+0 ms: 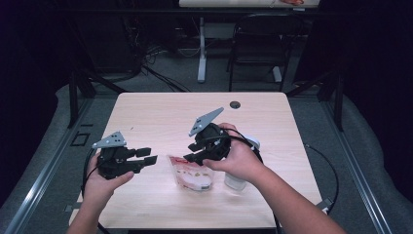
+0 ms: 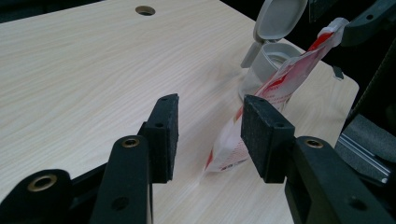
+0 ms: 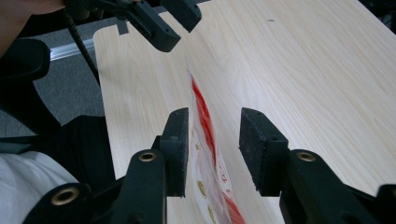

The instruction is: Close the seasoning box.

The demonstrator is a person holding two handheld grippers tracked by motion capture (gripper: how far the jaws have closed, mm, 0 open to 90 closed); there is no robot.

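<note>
Dark curtains and a grey floor surround the pale wooden table (image 1: pixel 160 117) at which we work, with a black chair (image 1: pixel 258 41) and a white table leg (image 1: pixel 201 48) standing beyond its far edge. On the near half of the table stands our red-and-white pouch (image 1: pixel 192 176), upright on its base, and just beside it on the right is a clear jar (image 1: pixel 236 181) whose grey flip lid (image 2: pixel 279 18) is swung open.

Our right gripper (image 1: pixel 195 155) hangs over the pouch from the right, jaws pointing down and toward the left. In the right gripper view the top edge of the pouch (image 3: pixel 205 126) runs up between our two pads: it lies close to the left pad, and a clear gap shows between it and the right pad. The jaws are parted and do not press on the bag.

Our left gripper (image 1: pixel 148 156) sits to the left of the pouch, level above the table, its jaws aimed at the bag and standing apart with nothing between them. In the left gripper view the pouch (image 2: pixel 261 112) stands ahead of the jaws, leaning up toward the right; its lower part is partly hidden behind our right pad. The jar (image 2: pixel 266 70) rises right behind it. We can see a tip of the right gripper beside the pouch's top corner there, but we cannot tell whether it touches.
</note>
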